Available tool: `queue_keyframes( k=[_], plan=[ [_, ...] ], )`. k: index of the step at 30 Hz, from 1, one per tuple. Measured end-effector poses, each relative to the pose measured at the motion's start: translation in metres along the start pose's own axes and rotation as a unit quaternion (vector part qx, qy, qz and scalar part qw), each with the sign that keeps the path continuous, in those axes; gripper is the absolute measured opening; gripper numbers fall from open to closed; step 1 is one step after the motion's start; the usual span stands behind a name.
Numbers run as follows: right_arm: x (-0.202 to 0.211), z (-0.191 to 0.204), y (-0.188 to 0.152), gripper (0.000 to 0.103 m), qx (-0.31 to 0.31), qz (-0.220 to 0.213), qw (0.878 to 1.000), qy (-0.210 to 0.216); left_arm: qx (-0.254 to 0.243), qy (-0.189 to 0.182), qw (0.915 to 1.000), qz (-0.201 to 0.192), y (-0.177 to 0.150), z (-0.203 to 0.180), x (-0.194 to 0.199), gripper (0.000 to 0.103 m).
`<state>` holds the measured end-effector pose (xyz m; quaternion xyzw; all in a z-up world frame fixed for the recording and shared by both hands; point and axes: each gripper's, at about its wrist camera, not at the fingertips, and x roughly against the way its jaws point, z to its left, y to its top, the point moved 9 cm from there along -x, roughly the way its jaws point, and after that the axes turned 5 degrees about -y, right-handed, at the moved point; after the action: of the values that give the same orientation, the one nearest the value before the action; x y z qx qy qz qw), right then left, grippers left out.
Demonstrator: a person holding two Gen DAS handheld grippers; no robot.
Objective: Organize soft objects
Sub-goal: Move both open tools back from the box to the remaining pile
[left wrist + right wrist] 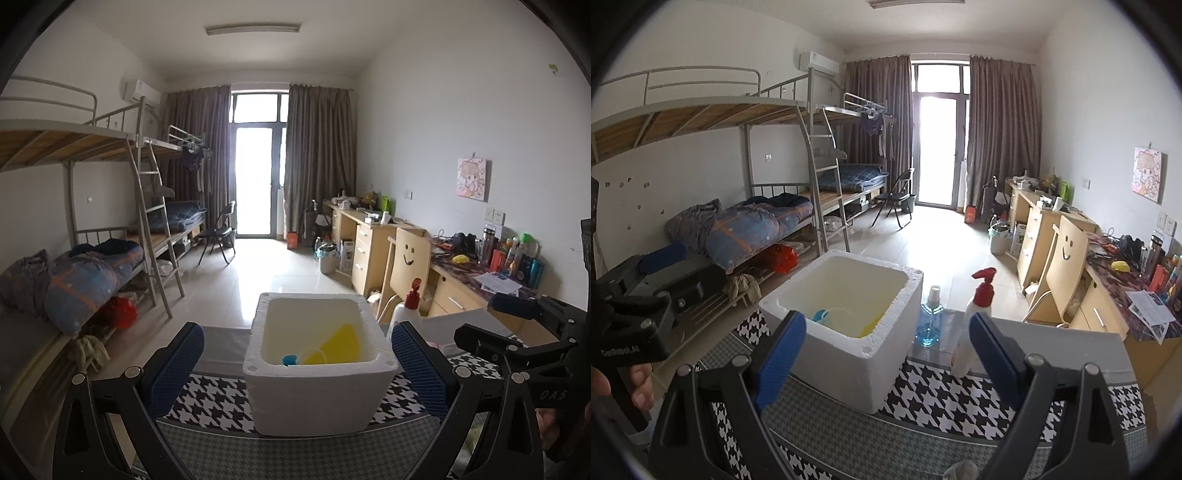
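Observation:
A white foam box stands on a houndstooth cloth; it also shows in the right wrist view. Inside lie a yellow soft item and a small blue item, both partly hidden by the box wall; the blue one shows again in the right wrist view. My left gripper is open and empty, its jaws on either side of the box. My right gripper is open and empty, just right of the box. A grey fuzzy thing peeks in at the bottom edge.
A white bottle with a red pump and a blue liquid bottle stand right of the box. A smiley-face chair and a cluttered desk are at right. Bunk beds line the left wall.

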<state>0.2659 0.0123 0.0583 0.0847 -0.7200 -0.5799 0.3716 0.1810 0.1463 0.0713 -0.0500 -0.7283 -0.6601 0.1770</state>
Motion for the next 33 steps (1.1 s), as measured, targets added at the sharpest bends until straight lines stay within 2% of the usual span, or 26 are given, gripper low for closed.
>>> queue_keyframes(
  k=[18,33],
  plan=[
    [0.046,-0.019,-0.028,0.093,-0.013,-0.018,1.000,-0.005,-0.021,-0.034,0.9992,-0.006,-0.019,-0.040,0.028,0.102],
    [0.068,-0.043,-0.058,0.093,-0.030,-0.021,0.999,-0.040,-0.032,-0.077,0.9964,-0.015,-0.038,-0.078,0.033,0.102]
  ],
)
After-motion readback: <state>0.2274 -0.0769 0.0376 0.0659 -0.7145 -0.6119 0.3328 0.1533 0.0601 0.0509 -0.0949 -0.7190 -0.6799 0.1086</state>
